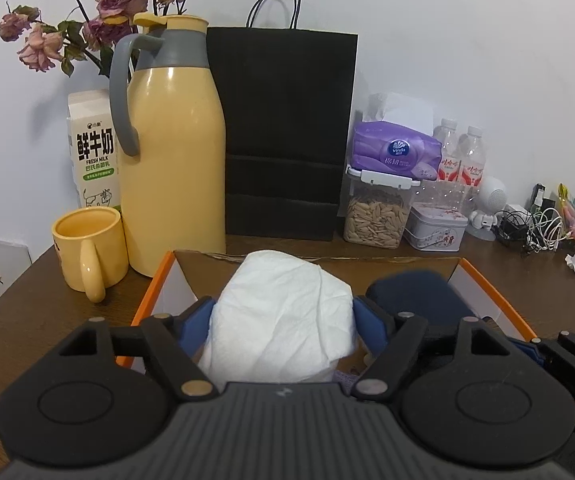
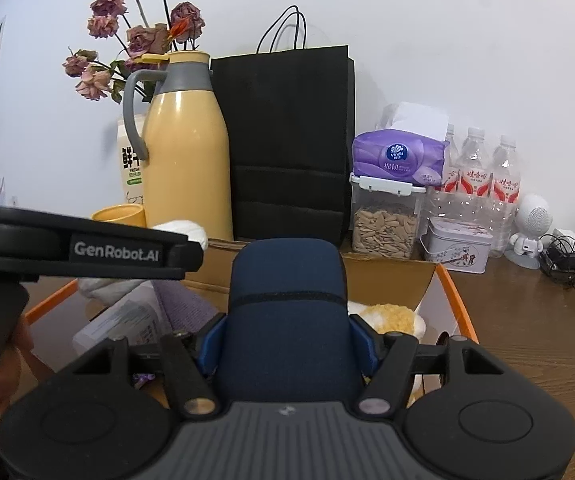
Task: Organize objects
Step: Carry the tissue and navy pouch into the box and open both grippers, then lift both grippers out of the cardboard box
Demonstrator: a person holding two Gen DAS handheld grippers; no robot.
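Observation:
My left gripper [image 1: 283, 312] is shut on a white soft bundle [image 1: 283, 316] and holds it over the open cardboard box with orange edges [image 1: 147, 300]. My right gripper [image 2: 289, 340] is shut on a dark blue zippered case [image 2: 287, 312] and holds it over the same box [image 2: 453, 296]. The case also shows in the left wrist view [image 1: 415, 292], to the right of the bundle. In the right wrist view the left gripper's black body [image 2: 87, 248] crosses the left side, with the white bundle [image 2: 183, 230] at its tip. Inside the box lie a yellow-and-white plush [image 2: 387, 318], a purple cloth [image 2: 183, 300] and a clear packet [image 2: 123, 316].
Along the wall stand a milk carton [image 1: 95, 152], a yellow thermos jug [image 1: 171, 152], a yellow mug [image 1: 87, 248], a black paper bag [image 1: 283, 132], a seed container [image 1: 379, 216] with a tissue pack [image 1: 395, 152], a tin [image 1: 435, 228], water bottles [image 1: 463, 156] and tangled cables [image 1: 535, 228].

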